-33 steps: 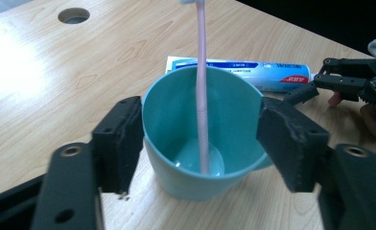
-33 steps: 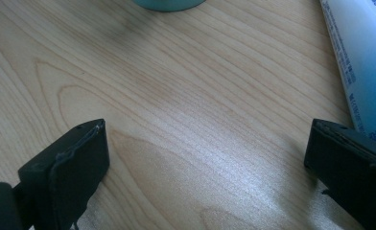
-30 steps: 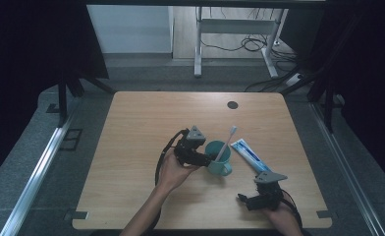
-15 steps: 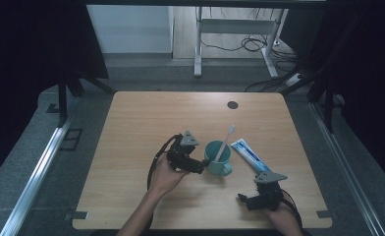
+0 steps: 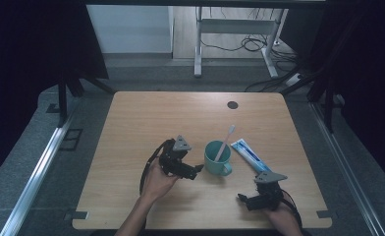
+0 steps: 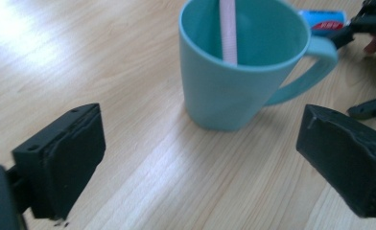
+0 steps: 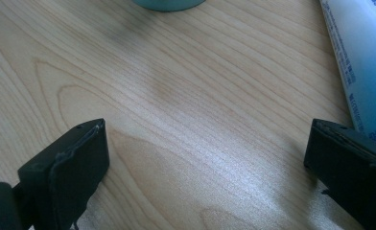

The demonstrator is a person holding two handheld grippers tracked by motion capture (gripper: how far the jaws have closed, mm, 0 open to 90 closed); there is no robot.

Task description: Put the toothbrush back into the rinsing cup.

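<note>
A teal mug stands upright on the wooden table with a pale pink toothbrush leaning inside it. In the left gripper view the mug is just ahead of the jaws, handle to the right, the toothbrush resting against its inner wall. My left gripper sits open just left of the mug, a short gap between them. A blue and white toothpaste tube lies flat right of the mug. My right gripper is open near the front edge, the tube ahead on its right.
A round dark grommet is set in the table near its far edge. Metal frame rails run along both sides, and desk legs with cables stand beyond the far edge. In the left gripper view the right gripper lies beyond the mug.
My left gripper has drawn back leftward from the mug, opening a gap. The toothbrush stays in the mug. The right gripper has not moved.
</note>
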